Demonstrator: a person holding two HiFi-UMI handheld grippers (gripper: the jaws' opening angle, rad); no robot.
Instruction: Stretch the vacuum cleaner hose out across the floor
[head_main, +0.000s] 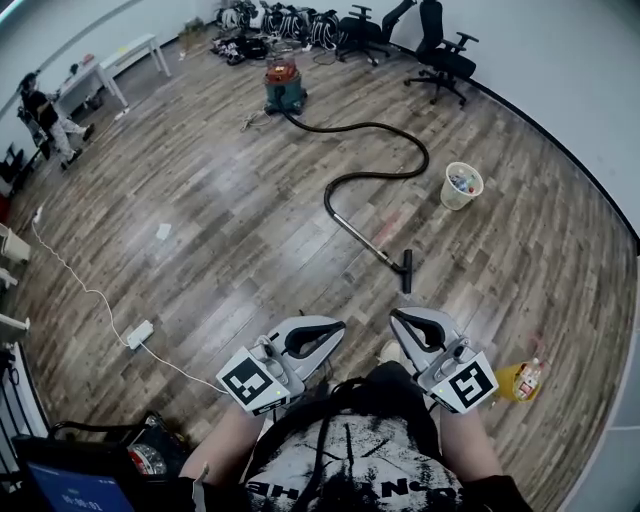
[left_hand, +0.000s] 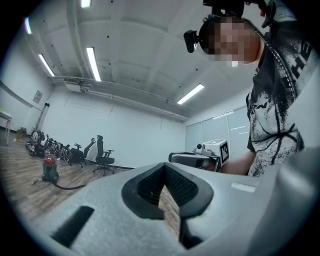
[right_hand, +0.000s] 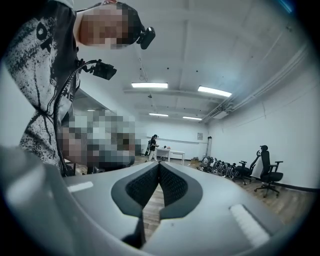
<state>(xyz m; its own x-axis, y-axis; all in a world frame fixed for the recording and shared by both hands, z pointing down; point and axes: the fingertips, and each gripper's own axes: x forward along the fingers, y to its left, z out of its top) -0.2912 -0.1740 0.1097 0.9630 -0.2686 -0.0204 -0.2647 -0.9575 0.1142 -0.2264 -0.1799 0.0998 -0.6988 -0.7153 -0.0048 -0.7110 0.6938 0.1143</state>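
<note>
Vacuum hose lies curved well ahead; left gripper and right gripper point level, closed, empty.

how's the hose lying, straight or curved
Curved: the hose bends in an S from the vacuum to the nozzle.

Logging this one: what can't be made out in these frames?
- Head view: contents of the waste basket, too small.
- Head view: print on the yellow bottle, too small.
- Left gripper view: the vacuum hose disappears behind the left gripper; its nozzle is hidden.
- Right gripper view: what the distant person does, too small.
</note>
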